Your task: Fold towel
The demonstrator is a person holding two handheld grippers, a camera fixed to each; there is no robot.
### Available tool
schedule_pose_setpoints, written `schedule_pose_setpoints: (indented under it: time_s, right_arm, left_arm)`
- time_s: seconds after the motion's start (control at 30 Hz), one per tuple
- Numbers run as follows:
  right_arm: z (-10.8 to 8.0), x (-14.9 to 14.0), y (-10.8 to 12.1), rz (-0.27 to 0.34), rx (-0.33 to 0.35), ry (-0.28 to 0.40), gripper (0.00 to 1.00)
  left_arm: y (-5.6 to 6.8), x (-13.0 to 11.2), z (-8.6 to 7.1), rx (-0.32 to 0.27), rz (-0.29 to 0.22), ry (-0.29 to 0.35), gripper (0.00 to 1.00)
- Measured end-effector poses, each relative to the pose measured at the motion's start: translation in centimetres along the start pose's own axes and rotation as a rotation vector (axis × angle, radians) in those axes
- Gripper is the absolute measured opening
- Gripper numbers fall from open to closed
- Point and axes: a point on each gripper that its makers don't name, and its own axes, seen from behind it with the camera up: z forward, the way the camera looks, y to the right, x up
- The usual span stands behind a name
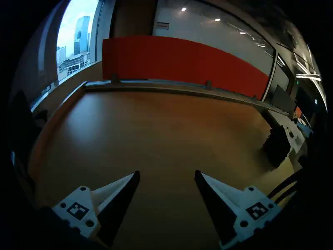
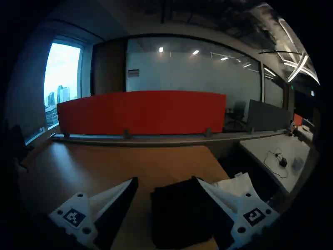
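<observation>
One black folded towel (image 2: 183,212) is lying at six o'clock beneath the right gripper (image 2: 164,180); the left gripper (image 1: 166,171) is hovering; both are gaping, released.

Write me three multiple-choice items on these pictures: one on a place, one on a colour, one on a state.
1. Where does the dark towel lie?
A. on a shelf
B. on the wooden table, between the right gripper's fingers
C. on the floor
2. What colour is the divider behind the table?
A. red
B. blue
C. green
3. How does the left gripper stand?
A. shut on the towel
B. shut, empty
C. open
1 B: the towel lies on the tabletop.
2 A: the panel is plainly red.
3 C: its fingers are spread over bare wood.
</observation>
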Motion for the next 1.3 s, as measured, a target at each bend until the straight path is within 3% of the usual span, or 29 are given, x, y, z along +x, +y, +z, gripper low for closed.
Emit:
schedule_pose_setpoints:
  time_s: [0.27, 0.47, 0.77, 1.07, 1.3]
  right_arm:
    - [0.0, 1.9, -1.8, -0.022, -0.009, 0.048, 0.98]
    - [-0.1, 3.2, -3.8, 0.000, 0.002, 0.080, 0.98]
    - [-0.3, 4.7, -9.0, 0.013, 0.053, 0.122, 0.98]
    - [-0.3, 6.3, -13.8, -0.012, 0.057, 0.176, 0.98]
    - [-0.3, 6.2, -15.9, -0.036, 0.059, 0.178, 0.98]
  left_arm:
    - [-0.5, 3.2, 0.4, 0.013, 0.020, 0.117, 0.98]
    - [-1.5, 6.7, 0.1, 0.035, 0.039, 0.227, 0.98]
    - [-3.2, 11.3, -0.5, 0.073, 0.050, 0.374, 0.98]
    - [-3.8, 13.2, -1.4, 0.079, 0.040, 0.461, 0.98]
    - [-4.5, 13.6, -1.9, 0.088, 0.040, 0.482, 0.98]
